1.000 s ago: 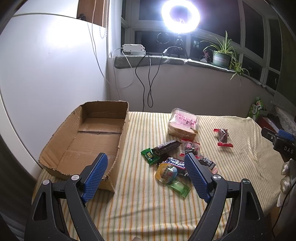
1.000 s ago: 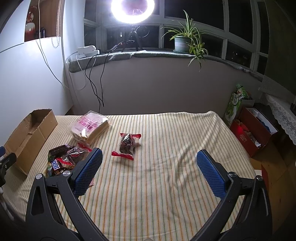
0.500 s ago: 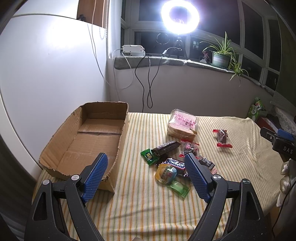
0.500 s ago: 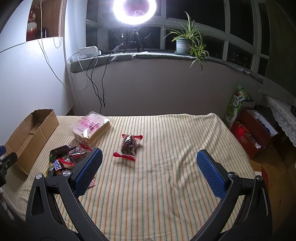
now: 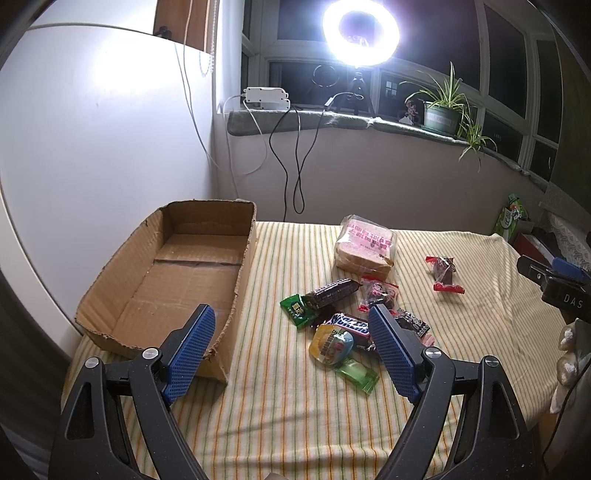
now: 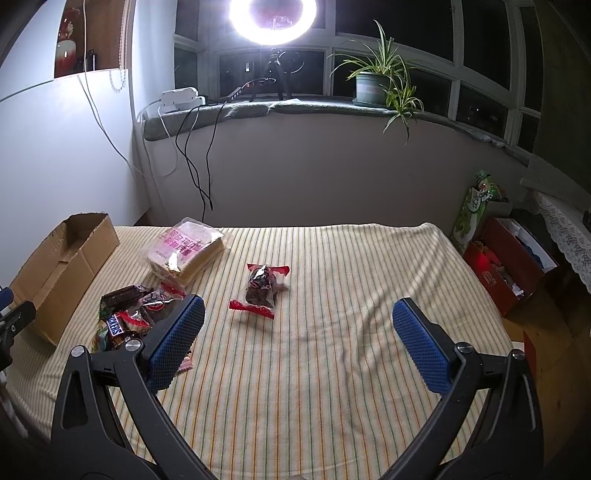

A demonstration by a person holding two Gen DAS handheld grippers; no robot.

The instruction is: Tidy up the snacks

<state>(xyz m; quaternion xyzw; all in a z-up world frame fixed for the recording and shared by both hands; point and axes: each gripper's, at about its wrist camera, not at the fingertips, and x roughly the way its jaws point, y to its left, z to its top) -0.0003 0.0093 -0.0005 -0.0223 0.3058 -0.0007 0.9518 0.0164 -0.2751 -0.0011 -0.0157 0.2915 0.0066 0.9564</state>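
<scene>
An empty open cardboard box (image 5: 173, 273) lies at the table's left; it also shows in the right wrist view (image 6: 59, 266). A pile of snacks (image 5: 343, 317) lies in the middle: a Snickers bar (image 5: 351, 323), a dark bar (image 5: 330, 291), a green packet (image 5: 295, 308), a round jelly cup (image 5: 330, 345). A bagged bread loaf (image 5: 364, 249) sits behind the pile. A red-ended dark candy pack (image 6: 262, 290) lies apart to the right. My left gripper (image 5: 291, 350) is open and empty, above the table just in front of the pile. My right gripper (image 6: 299, 347) is open and empty over bare cloth.
The table has a yellow striped cloth (image 6: 332, 369). A white wall (image 5: 92, 147) stands close on the left. A windowsill with a ring light (image 5: 360, 29), cables and a potted plant (image 6: 373, 85) runs behind. Red boxes (image 6: 506, 258) stand on the floor at right.
Both views shift only slightly; the right gripper has drifted a little left. Nothing was picked up or moved.
</scene>
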